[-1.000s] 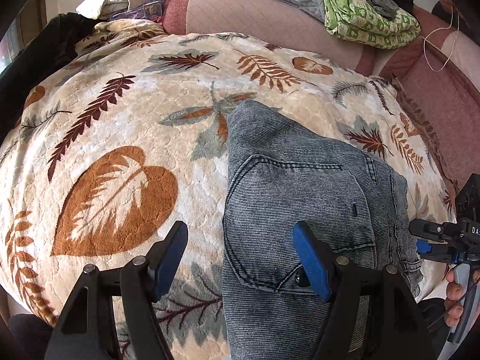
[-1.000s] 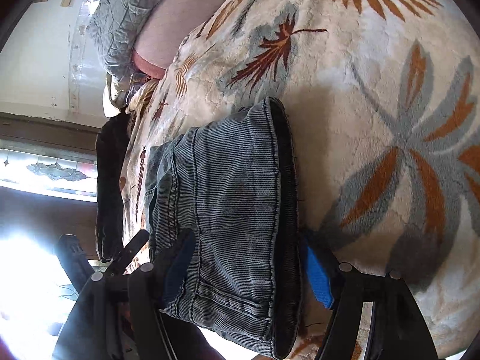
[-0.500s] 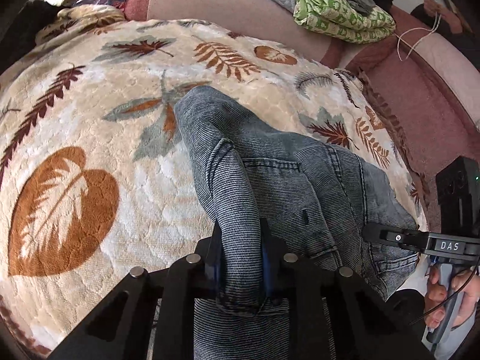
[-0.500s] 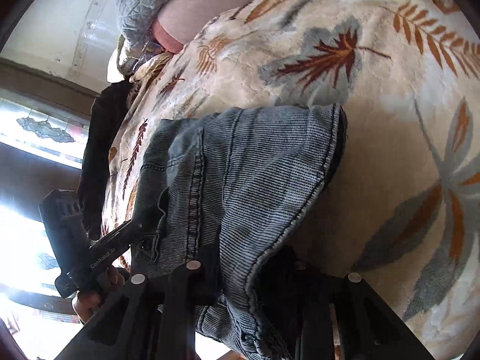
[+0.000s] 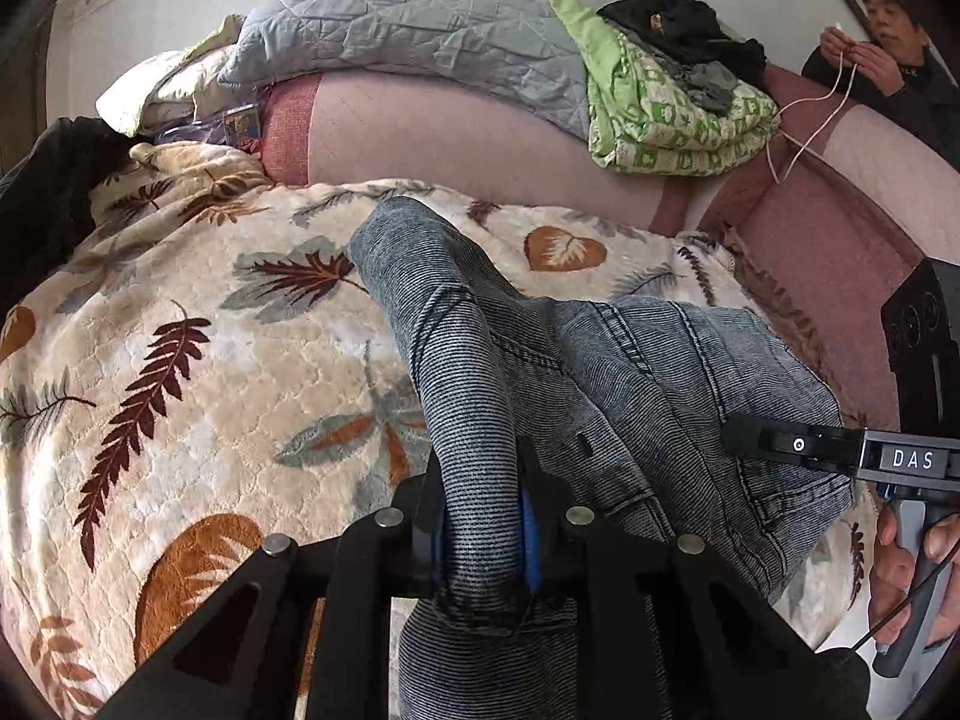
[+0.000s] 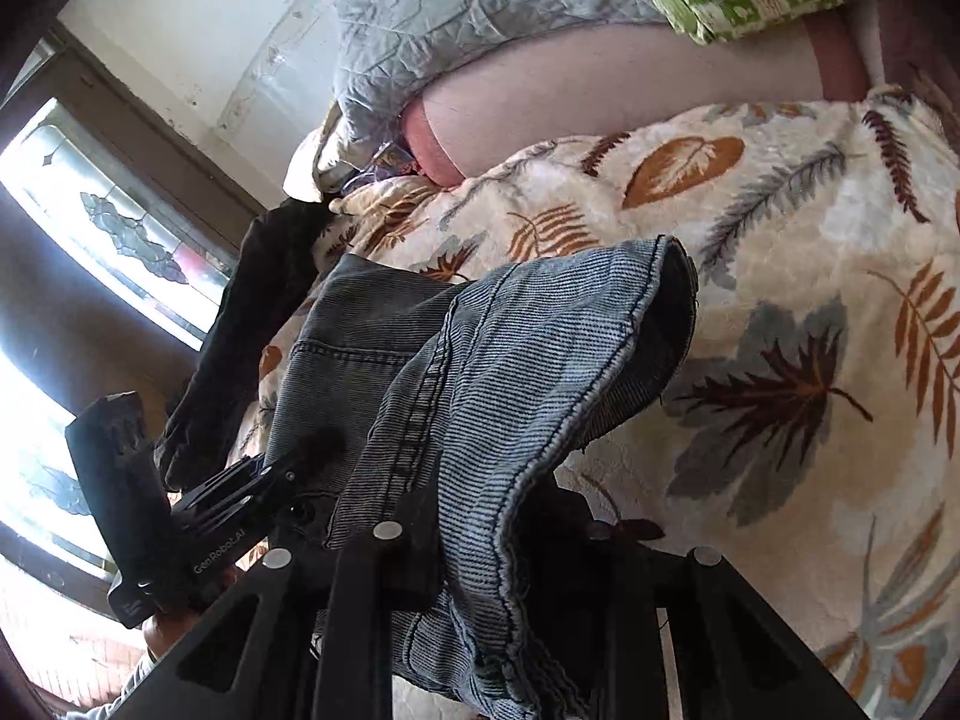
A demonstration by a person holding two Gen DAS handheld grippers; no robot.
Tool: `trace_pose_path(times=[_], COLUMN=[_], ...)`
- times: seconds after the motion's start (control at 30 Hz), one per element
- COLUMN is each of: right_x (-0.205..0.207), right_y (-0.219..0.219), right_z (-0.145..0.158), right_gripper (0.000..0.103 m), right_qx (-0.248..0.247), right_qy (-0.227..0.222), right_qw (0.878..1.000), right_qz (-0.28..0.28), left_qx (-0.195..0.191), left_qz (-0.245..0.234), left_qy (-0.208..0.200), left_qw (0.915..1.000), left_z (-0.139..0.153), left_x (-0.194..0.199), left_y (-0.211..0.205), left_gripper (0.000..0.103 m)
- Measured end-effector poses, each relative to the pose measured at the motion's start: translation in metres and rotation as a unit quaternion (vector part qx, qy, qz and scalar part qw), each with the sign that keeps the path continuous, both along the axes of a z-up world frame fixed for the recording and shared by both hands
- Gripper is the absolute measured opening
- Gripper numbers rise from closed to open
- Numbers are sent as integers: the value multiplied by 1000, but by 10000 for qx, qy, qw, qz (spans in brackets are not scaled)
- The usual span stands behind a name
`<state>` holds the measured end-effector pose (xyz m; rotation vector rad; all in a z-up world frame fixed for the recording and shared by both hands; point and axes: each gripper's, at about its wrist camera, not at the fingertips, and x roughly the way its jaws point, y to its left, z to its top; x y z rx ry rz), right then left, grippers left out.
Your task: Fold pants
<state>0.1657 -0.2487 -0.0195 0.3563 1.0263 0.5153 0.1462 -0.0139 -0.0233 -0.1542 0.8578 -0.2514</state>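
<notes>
Pants (image 5: 630, 396) — grey-blue denim, ribbed weave, dark stitched seams and a back pocket; bunched and partly lifted above the blanket (image 5: 198, 360), the far end draped down onto it.

Left gripper (image 5: 483, 531) — black frame, blue pads; jaws pressed together on a rolled fold of the pants, which rises away from the fingers as a thick ridge. In the right wrist view this gripper (image 6: 264, 480) sits at the left side of the cloth, a hand (image 6: 165, 618) on its handle.

Right gripper (image 6: 498, 546) — black; jaws pinching a bunched edge of the pants, with the hem curling up and over in a hollow arc. In the left wrist view it (image 5: 744, 441) enters from the right beside the cloth, a hand (image 5: 906, 564) around its grip.

Blanket — plush, cream, printed with brown, rust and grey leaves; spread over a pink mattress (image 5: 456, 138).

Beyond: grey quilted cover (image 5: 408, 12), folded green patterned bedding (image 5: 666, 114) with dark clothes (image 5: 678, 30) on top, black garment (image 5: 42, 198) at the left edge, a second person (image 5: 894, 78) handling a pale cord (image 5: 810, 114), stained-glass window (image 6: 126, 240).
</notes>
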Motion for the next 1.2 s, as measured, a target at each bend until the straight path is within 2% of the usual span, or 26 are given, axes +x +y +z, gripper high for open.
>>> trace_pose_path(times=[0.03,0.07,0.1,0.13,0.17,0.2,0.23,0.27,0.3,0.37,0.43,0.47,0.5,0.6,0.83,1.2], right_x=[5,7,9,9,5,-2,-11,-21,-32,-58,-85,-98,-110,-140,-180,-188], right_y=[3,4,6,8,10,10,9,6,2,-3,-2,2,3,6,9,8], right_z=[-13,-29,-45,-58,-65,-65,-60,-51,-41,-18,3,9,14,22,30,36], right_gripper=[29,34,42,49,64,69,69,69,72,76,88,98,102,102,102,102], right_qx=[-113,-267,-427,-627,-913,-1141,-1200,-1212,-1309,-1486,-1585,-1771,-1923,-2171,-2561,-2520], right_qy=[121,315,548,760,841,757,620,462,306,-65,-466,-573,-693,-923,-1152,-1212], right_qw=[9999,9991,9974,9948,9917,9897,9899,9902,9884,9838,9810,9774,9739,9660,9539,9549], right_qz=[9,-81,-184,-249,-338,-412,-426,-515,-712,-998,-1019,-998,-987,-1053,-1057,-998], left_qx=[70,149,276,457,554,585,634,743,881,1011,996,980,944,857,1021,708], left_qz=[100,171,211,289,336,352,401,519,647,733,631,623,606,494,618,463], left_qy=[96,238,420,560,562,479,389,315,244,98,-19,-63,-134,-213,-386,-427], left_qw=[9999,9995,9985,9970,9963,9965,9964,9954,9937,9921,9930,9932,9936,9949,9921,9955], left_z=[-12,-25,-37,-47,-51,-49,-45,-39,-32,-18,-5,2,7,17,37,49], left_x=[3,6,8,7,3,-5,-15,-25,-36,-56,-78,-86,-96,-115,-139,-150], left_y=[1,2,2,2,5,7,9,11,11,10,5,3,0,-9,-21,-28], left_gripper=[24,32,44,51,58,61,65,75,81,81,81,82,85,88,88,93])
